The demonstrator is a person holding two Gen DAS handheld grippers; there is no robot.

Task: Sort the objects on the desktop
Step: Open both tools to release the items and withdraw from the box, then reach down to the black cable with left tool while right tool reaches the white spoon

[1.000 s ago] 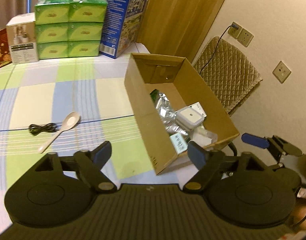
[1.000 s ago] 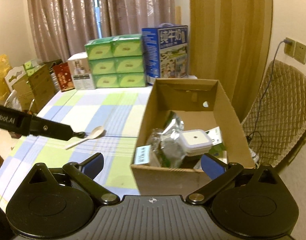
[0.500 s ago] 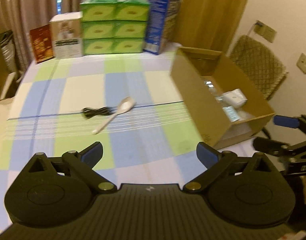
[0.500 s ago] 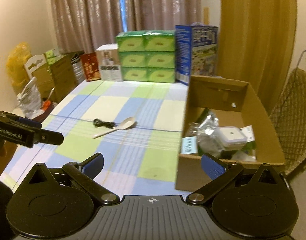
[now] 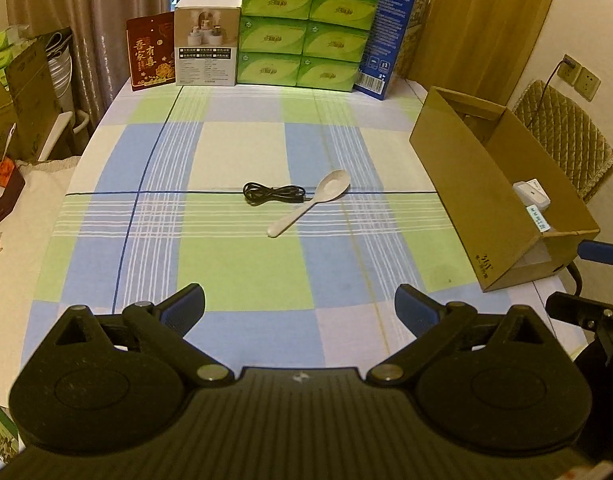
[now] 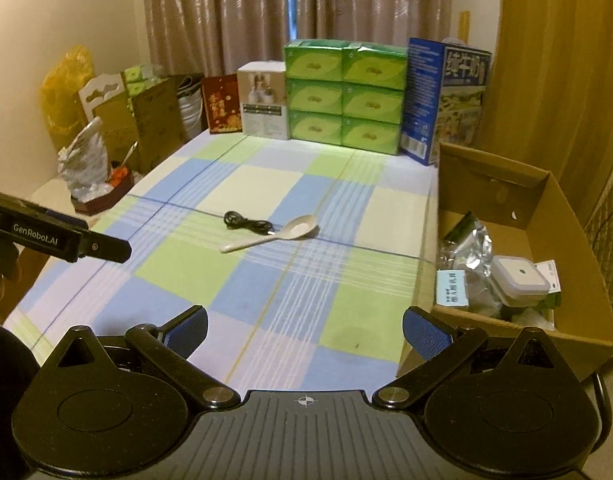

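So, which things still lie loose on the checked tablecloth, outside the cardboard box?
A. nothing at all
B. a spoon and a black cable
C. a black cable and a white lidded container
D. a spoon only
B: the pale spoon and the coiled black cable lie side by side mid-table, while the white lidded container sits inside the cardboard box.

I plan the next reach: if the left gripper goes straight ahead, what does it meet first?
Probably the spoon, beside the cable. The left gripper is open, with only bare tablecloth before them; depth is uncertain.
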